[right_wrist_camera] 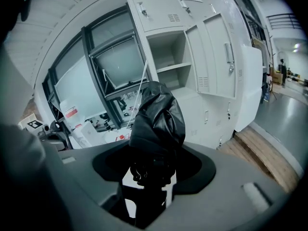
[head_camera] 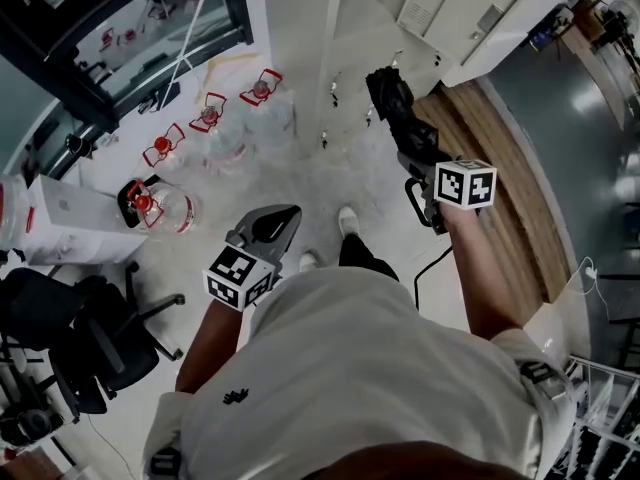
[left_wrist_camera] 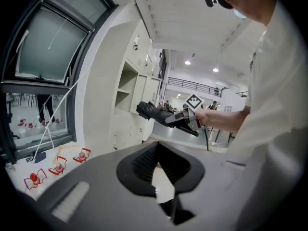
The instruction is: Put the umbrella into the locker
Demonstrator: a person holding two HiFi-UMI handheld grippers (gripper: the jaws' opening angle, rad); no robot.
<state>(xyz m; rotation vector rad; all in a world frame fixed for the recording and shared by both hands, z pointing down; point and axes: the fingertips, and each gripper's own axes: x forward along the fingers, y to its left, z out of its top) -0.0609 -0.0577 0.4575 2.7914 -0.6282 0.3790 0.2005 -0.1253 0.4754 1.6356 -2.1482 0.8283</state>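
Umbrella: the folded black umbrella stands straight out ahead of your right jaws. Its lower end is pinched between them and its bundled canopy leads.
Right gripper: your right gripper has its jaws clamped on the umbrella. Holding it low leaves the free length to enter the locker first.
Locker: the open compartment lies beyond the umbrella's tip and slightly above it, as your right jaws see it. A shelf crosses the compartment, and the door is swung aside to the right.
Progress: the umbrella is in the air, well apart from the opening, so nothing is stowed yet.
Left gripper: your left gripper has its jaws apart with nothing between them. It hangs low at your side, probably because the door is already open and needs no second hold.
Floor: the water jugs sit far to the left of both jaws, by the window and clear of your line.
Next: carry the tip forward into the compartment, choosing the space above or below the shelf so the canopy does not catch its edge.
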